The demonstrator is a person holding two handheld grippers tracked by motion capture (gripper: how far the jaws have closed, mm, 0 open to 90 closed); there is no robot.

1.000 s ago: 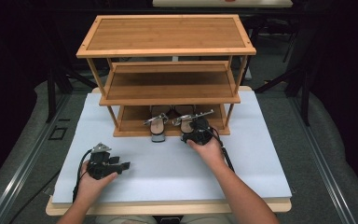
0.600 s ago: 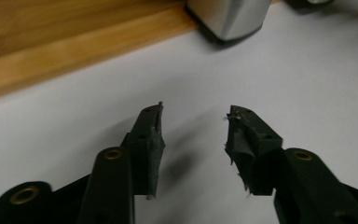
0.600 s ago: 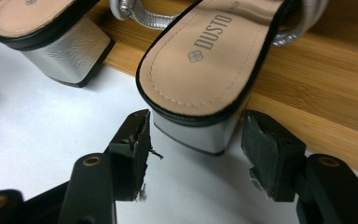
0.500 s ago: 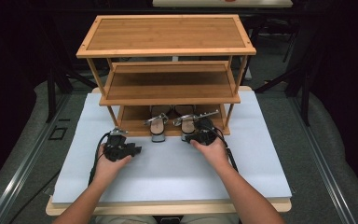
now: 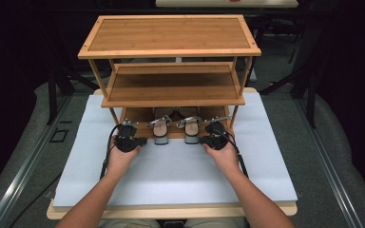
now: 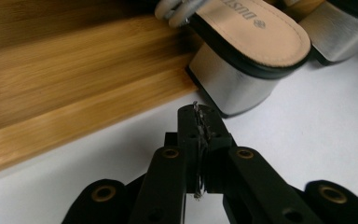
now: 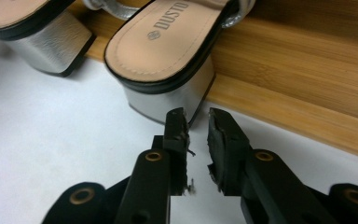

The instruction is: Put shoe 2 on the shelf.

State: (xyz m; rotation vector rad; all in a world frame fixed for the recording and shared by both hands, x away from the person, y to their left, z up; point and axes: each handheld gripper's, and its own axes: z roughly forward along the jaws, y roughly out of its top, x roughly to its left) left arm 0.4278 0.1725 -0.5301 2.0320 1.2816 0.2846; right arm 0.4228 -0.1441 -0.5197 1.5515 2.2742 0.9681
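White padded table top (image 5: 171,175) fills my high view, dark room around it. Three-tier bamboo shoe rack (image 5: 171,40) stands at the far half. Pair of silver block-heel sandals with tan insoles sits on the bottom shelf, heels hanging over the front edge: left sandal (image 5: 160,129), right sandal (image 5: 191,128). Left gripper (image 5: 140,141) sits just left of the left sandal's heel, right gripper (image 5: 203,140) just right of the other. High view can't resolve the jaws. Left gripper view does: left gripper (image 6: 199,122) has just been closing, pads now together, nothing between, heel (image 6: 233,88) just beyond. Right gripper view: right gripper (image 7: 197,126) also closing, slim gap left, empty, heel (image 7: 168,100) just ahead.
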